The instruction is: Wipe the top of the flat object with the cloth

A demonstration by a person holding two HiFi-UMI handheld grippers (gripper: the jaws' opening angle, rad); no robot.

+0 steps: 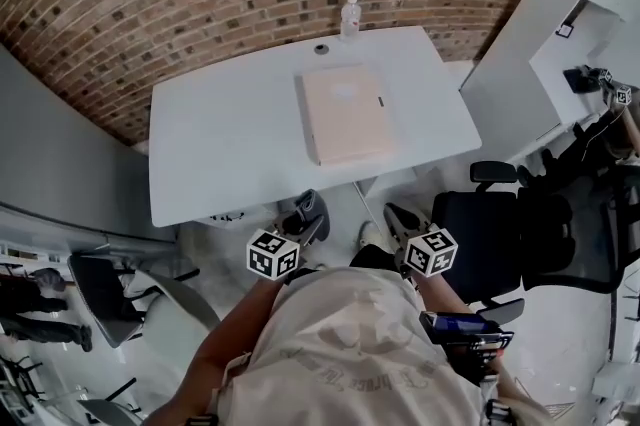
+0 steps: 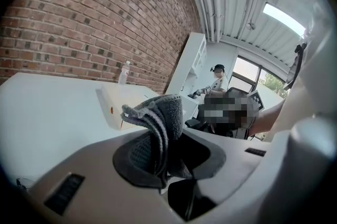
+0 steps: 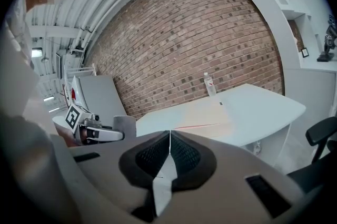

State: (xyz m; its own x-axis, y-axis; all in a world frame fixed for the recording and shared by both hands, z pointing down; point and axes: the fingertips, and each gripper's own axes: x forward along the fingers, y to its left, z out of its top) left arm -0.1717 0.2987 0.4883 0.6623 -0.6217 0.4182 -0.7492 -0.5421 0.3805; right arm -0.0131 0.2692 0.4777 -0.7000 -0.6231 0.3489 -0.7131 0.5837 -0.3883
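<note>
The wiping has not started yet. The person stands back from the worktop [image 1: 220,144] with both grippers held low, near the body. The left gripper [image 2: 163,152] has its fingers [image 2: 134,160] squeezed on a grey cloth [image 2: 158,123], which sticks up in a bunch. The right gripper [image 3: 169,157] has its fingers [image 3: 152,157] pressed together with nothing in them. The flat box [image 1: 345,114] lies on the worktop, well apart from the cloth. Picking up the cloth looks done. What is left is to bring it to the box top and rub across it.
</note>
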